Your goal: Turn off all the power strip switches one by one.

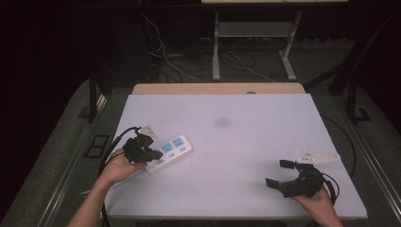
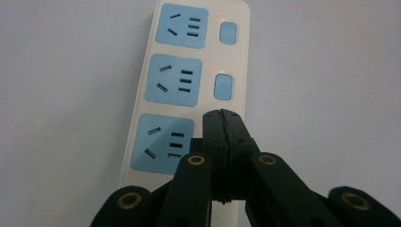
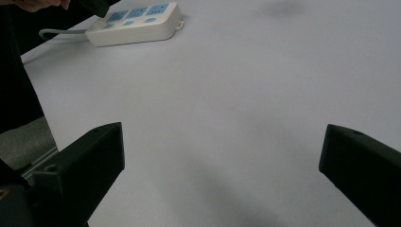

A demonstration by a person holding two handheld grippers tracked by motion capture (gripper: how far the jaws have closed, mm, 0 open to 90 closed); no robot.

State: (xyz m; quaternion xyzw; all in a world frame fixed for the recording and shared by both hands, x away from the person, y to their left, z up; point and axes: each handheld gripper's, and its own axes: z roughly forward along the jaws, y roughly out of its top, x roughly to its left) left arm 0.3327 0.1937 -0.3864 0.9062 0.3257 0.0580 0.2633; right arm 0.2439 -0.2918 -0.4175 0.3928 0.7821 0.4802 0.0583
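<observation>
power strip [image 2: 189, 80] lies at surface [image 1: 236, 142] left edge; 3 blue sockets, 2 red lights lit, no legible text. left gripper [image 2: 221, 116] closed, empty, tips over strip. right gripper [image 1: 276, 173] wide open, empty.

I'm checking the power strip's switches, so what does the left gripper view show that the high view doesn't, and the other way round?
Left gripper view alone: the small red lights beside two switches, and the left gripper shut, its tips over the third switch's spot.

High view alone: the right gripper open, far from the strip, a dark smudge on the table, and the floor cables.

Both: the white power strip with blue sockets.
</observation>
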